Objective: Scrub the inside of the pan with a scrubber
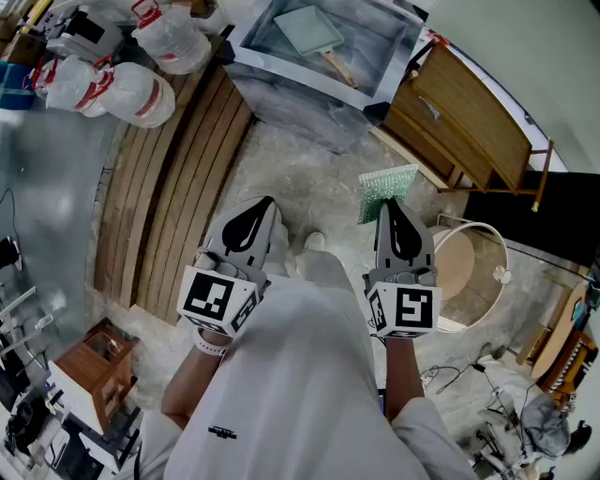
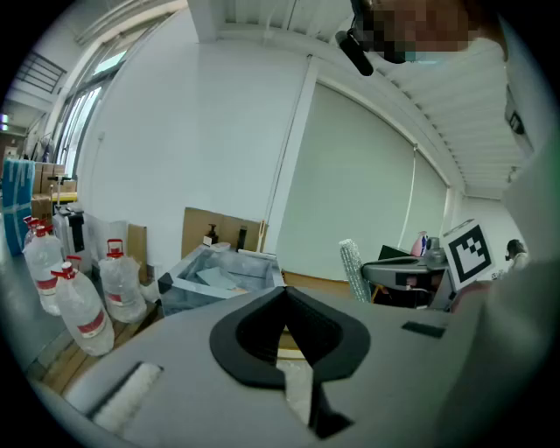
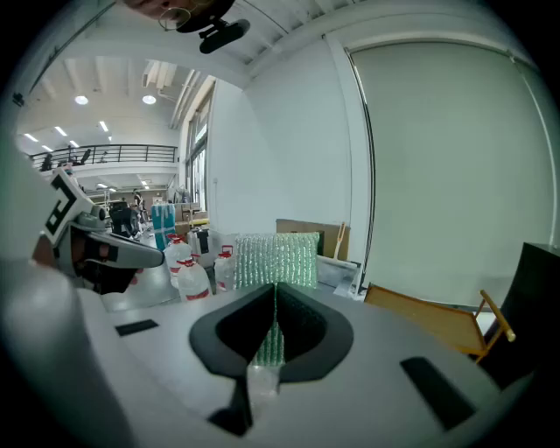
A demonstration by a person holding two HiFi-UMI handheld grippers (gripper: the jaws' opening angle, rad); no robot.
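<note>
A pale square pan [image 1: 307,28] with a wooden handle lies in a foil-lined tub [image 1: 302,77] on the floor ahead; the left gripper view shows the same pan [image 2: 213,276] far off. My right gripper [image 1: 385,202] is shut on a green mesh scrubber [image 1: 387,190], which stands upright above its jaws [image 3: 278,259]. My left gripper [image 1: 268,201] is shut with nothing in it, its jaws meeting at the tip [image 2: 283,293]. Both grippers are held at waist height, well short of the tub. The scrubber [image 2: 353,269] also shows at the right of the left gripper view.
Several large water bottles [image 1: 131,89] stand at the far left beside wooden slats [image 1: 178,178]. A folded wooden table [image 1: 469,117] leans on the right, with a round white bucket [image 1: 469,272] nearer. A small wooden box [image 1: 98,361] sits low left.
</note>
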